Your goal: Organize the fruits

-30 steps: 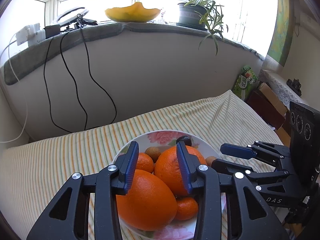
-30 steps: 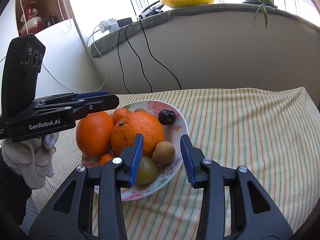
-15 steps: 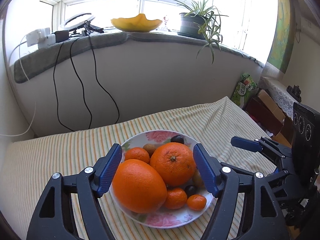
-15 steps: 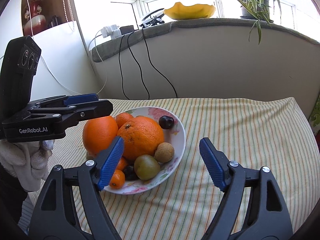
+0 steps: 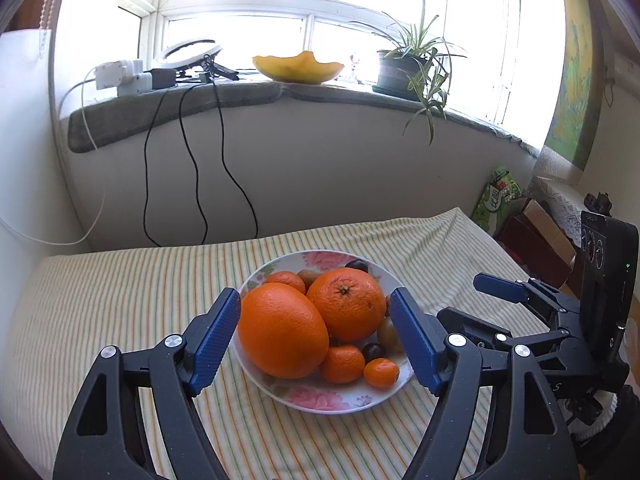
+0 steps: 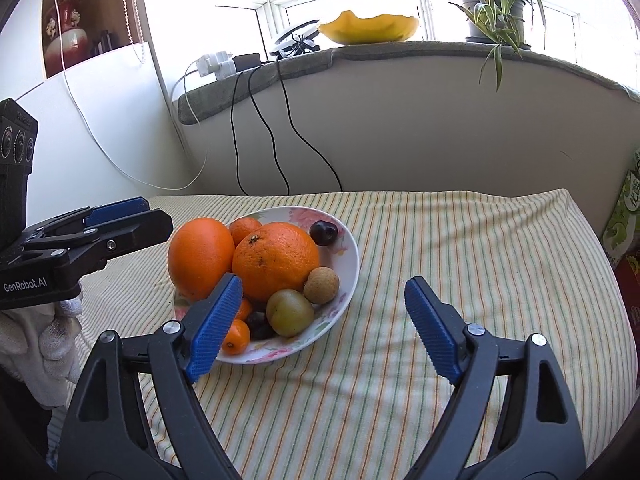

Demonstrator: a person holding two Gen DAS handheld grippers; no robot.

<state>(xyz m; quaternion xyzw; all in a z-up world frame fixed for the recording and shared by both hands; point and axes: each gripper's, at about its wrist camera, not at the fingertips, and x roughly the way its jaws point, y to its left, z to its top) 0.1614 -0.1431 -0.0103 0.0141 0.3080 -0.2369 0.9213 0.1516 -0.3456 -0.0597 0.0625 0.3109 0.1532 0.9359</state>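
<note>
A flowered plate (image 5: 320,398) (image 6: 344,256) on the striped cloth holds two big oranges (image 5: 282,330) (image 6: 276,266), small mandarins (image 5: 342,364), a green kiwi (image 6: 290,312), a brown longan (image 6: 321,285) and a dark plum (image 6: 323,233). My left gripper (image 5: 316,338) hovers short of the plate, its jaws opening, nothing pressed between them. My right gripper (image 6: 322,326) stands to the plate's right and near side, its jaws opening wide with nothing held. Each gripper shows in the other's view: the right one (image 5: 498,288), the left one (image 6: 120,208).
A wall with a windowsill rises behind the table, with black cables (image 5: 192,168) hanging down it. The sill carries a yellow bowl (image 5: 298,67), a potted plant (image 5: 404,68) and chargers. Boxes and a green bag (image 5: 498,196) sit beyond the table's right edge. A gloved hand (image 6: 36,344) holds the left gripper.
Both grippers have opened from nearly closed to wide. Both have drawn back and up from the plate, so the fruit looks smaller and all of it shows.
</note>
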